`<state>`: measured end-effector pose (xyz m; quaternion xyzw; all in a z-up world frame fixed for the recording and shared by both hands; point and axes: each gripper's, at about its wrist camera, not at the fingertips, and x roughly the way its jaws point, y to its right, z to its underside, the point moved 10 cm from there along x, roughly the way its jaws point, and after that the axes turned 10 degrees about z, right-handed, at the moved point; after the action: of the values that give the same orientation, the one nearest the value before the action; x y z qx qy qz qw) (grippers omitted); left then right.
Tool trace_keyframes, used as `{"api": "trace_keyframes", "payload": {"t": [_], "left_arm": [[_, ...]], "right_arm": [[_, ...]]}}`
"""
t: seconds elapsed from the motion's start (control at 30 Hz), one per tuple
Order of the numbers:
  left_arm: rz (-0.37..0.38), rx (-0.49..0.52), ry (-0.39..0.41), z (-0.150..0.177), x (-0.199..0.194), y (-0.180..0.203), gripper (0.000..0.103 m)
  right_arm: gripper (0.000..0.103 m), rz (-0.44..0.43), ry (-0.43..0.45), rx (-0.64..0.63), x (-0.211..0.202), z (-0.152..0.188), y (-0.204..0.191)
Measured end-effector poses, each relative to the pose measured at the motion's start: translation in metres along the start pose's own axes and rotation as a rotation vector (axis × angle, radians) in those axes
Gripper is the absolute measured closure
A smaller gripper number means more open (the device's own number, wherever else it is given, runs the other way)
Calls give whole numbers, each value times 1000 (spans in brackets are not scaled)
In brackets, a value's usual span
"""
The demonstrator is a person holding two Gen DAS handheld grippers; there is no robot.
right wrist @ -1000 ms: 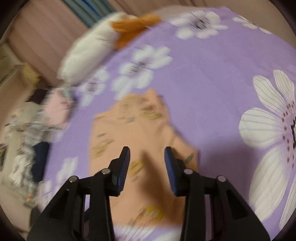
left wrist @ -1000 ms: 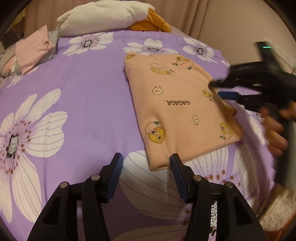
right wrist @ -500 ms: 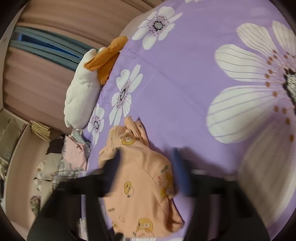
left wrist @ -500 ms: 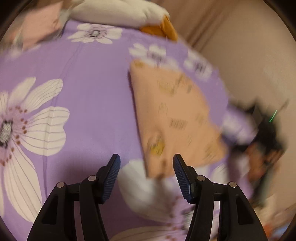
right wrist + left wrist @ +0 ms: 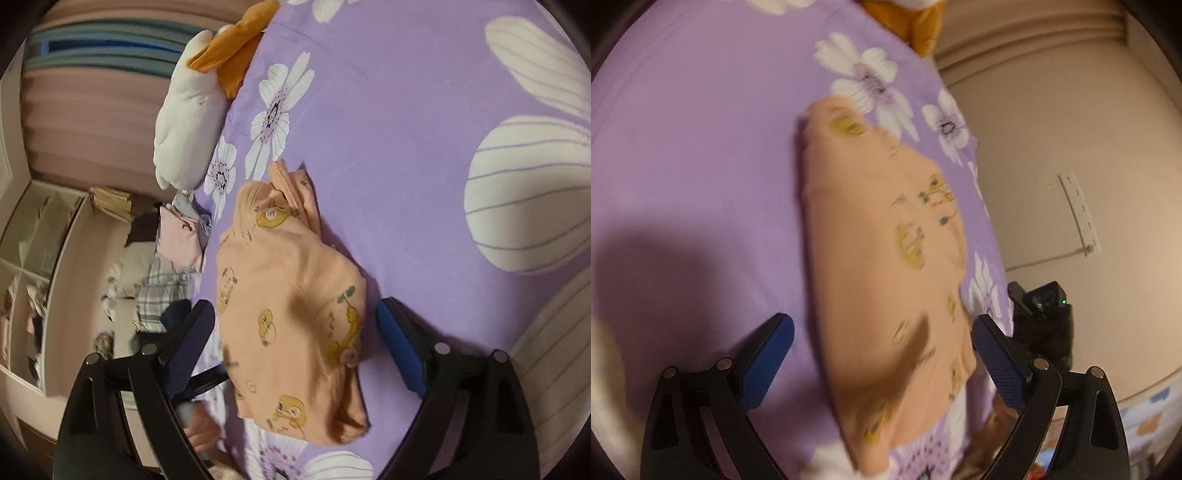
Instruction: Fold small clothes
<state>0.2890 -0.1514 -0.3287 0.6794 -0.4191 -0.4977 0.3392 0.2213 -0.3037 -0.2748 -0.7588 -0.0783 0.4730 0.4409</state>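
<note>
A folded peach garment with yellow cartoon prints (image 5: 882,266) lies on the purple flowered bedspread (image 5: 701,147). It also shows in the right wrist view (image 5: 291,302). My left gripper (image 5: 882,354) is open wide, its two fingers either side of the garment's near end, just above it. My right gripper (image 5: 295,347) is open wide too, straddling the garment from the opposite side. Neither holds anything. Part of the other gripper (image 5: 1045,317) shows at the right of the left wrist view.
A white and orange plush toy (image 5: 192,103) lies at the head of the bed. A pile of folded clothes (image 5: 177,243) sits at the bed's edge beside shelves (image 5: 33,258). A wall with a socket strip (image 5: 1078,214) lies beyond the bed.
Both grippers have swung round over the garment and opened wider. The garment looks bulkier and narrower than one second ago.
</note>
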Motion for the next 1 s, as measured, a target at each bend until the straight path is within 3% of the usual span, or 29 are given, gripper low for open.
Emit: {"api": "trace_keyframes", "payload": {"t": [0.07, 0.13, 0.2, 0.27, 0.37, 0.4, 0.43, 0.5, 0.6, 0.7, 1.0], "left_arm": [[57, -1, -31, -2, 15, 9, 7], [40, -6, -59, -7, 28, 3, 6], [38, 48, -61, -9, 37, 8, 6], [26, 66, -54, -8, 39, 10, 7], [-72, 86, -25, -14, 32, 0, 36], [-116, 73, 0, -15, 32, -6, 47], [-129, 67, 12, -16, 31, -10, 49], [-176, 78, 32, -15, 33, -11, 50], [-306, 203, 32, -9, 38, -9, 53], [-379, 257, 43, -8, 42, -9, 53], [-371, 254, 47, -9, 46, -15, 53]], "right_arm": [[13, -47, -65, -18, 13, 5, -13], [13, 28, -117, -82, 32, 14, -20], [13, 117, -98, -152, 46, 16, -30], [13, 105, -60, -154, 50, 14, -33], [38, 131, -21, -89, 47, 9, -23], [55, 139, -16, -76, 47, 9, -18], [72, 149, -15, -74, 50, 8, -13], [78, 124, 3, -99, 52, 7, -12], [80, 141, 18, -86, 53, 5, -11], [81, 149, 34, -72, 52, 3, -9], [83, 162, 46, -78, 53, 3, -7]]}}
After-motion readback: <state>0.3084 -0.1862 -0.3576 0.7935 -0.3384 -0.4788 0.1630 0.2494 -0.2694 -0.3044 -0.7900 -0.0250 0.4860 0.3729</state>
